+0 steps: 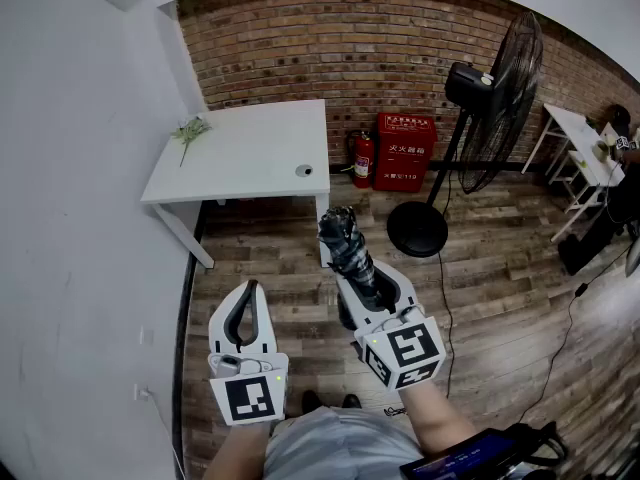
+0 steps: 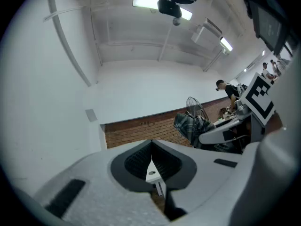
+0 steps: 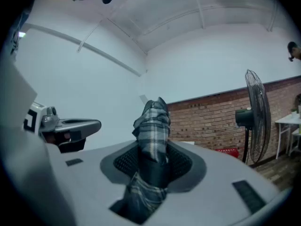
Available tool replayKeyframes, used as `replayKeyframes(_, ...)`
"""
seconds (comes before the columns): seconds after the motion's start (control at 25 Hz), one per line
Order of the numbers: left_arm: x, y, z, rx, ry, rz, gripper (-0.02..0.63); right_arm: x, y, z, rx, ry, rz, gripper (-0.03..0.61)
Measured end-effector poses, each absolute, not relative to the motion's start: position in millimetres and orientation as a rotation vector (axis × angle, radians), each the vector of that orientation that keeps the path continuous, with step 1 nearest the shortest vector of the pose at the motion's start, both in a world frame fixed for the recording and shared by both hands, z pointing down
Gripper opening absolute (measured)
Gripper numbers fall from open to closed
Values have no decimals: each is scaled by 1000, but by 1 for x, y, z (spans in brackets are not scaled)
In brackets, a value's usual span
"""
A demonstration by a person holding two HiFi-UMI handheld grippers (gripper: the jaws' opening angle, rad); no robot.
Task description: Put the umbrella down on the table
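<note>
head view: right gripper (image 1: pixel 368 286) holds the folded plaid umbrella (image 1: pixel 345 240) above the floor, short of the white table (image 1: pixel 250 158).
left gripper view: left gripper (image 2: pixel 151 147) jaws together, empty.
right gripper view: jaws clamped on the umbrella.

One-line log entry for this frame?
right gripper: shut on plaid umbrella | left gripper: shut, empty | white table: ahead, umbrella not on it

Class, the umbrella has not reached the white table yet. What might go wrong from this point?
1. The umbrella sticks well out beyond the right gripper, so it may tilt or slip in the grip while carried.
2. The table already bears a green sprig and a small round object near its edge; the umbrella might knock either when set down.
</note>
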State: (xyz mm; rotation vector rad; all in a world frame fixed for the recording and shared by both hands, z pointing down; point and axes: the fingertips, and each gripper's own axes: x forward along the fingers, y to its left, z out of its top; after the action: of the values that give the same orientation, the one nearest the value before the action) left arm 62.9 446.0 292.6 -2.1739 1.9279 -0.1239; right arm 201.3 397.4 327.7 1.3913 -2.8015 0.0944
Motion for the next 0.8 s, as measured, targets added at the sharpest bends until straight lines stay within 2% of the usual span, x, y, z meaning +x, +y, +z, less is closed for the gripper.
replayKeyframes(0.8,86,437,315,-2141,1975,-177,8,241,384,347,1394,-2801,120,153)
